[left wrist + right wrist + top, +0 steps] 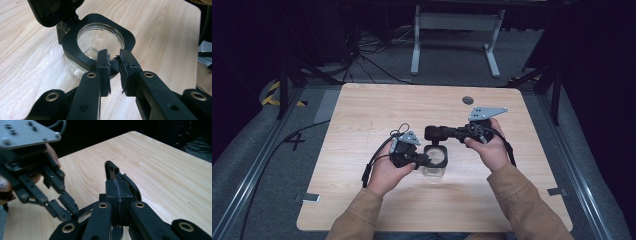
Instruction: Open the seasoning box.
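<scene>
left gripper view: the left gripper (pixel 114 68) clamps a small tab on the square black collar (pixel 75 53) of the clear glass jar (pixel 100 40) at frame centre. the hinged black lid (pixel 53 11), upper left, stands open. right gripper view: the right gripper (pixel 117 192) pinches the lid edge. the jar rests on the light wooden table (pixel 362 107).

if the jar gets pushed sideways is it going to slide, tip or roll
The jar stands upright on the smooth wooden table, so it would probably slide rather than roll. It looks empty and its lid is flipped up, which likely makes it light and somewhat tippy. Its clear walls look hard, probably stiff; glass or plastic can't be told. The left gripper pinching its black collar should steady it.
</scene>
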Motion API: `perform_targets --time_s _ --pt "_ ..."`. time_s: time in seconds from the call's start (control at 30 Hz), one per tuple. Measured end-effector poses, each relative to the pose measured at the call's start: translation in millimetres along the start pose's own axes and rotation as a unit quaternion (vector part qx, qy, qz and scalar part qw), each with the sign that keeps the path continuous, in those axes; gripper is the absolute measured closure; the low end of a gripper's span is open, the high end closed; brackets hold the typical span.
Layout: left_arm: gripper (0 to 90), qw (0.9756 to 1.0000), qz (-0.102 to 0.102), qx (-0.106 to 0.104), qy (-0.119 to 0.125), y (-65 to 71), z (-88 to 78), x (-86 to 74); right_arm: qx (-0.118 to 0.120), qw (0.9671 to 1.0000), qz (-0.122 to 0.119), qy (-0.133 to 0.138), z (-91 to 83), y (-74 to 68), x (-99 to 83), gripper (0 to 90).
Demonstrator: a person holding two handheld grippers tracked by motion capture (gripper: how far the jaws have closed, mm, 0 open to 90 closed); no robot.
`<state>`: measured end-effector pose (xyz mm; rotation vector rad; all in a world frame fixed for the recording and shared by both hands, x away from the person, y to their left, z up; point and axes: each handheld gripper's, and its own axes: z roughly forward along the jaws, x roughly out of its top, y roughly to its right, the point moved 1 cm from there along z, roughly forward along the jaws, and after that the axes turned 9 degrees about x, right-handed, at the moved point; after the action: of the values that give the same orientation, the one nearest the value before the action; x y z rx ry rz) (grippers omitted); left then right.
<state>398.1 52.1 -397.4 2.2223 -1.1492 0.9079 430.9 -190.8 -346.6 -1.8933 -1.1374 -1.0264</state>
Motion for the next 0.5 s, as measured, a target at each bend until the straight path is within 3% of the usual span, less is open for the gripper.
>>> perform_targets --time_s 0.27,0.43,0.5 --pt "74.9 0.9998 -0.012 -0.003 0.016 -3.6 -17.7 -1.7 -0.006 0.9999 -0.011 -0.004 -23.8 -6.1 -7.1 90.0" --pt "74.0 0.9996 -0.008 0.024 0.011 -8.1 -33.3 -4.6 -0.017 0.9998 -0.008 -0.008 -44.0 -6.1 -14.5 90.0" --pt "73.2 0.9996 -0.008 0.025 0.012 -9.3 -38.3 -6.5 -0.021 0.9997 -0.008 -0.010 -51.9 -6.5 -17.4 90.0"
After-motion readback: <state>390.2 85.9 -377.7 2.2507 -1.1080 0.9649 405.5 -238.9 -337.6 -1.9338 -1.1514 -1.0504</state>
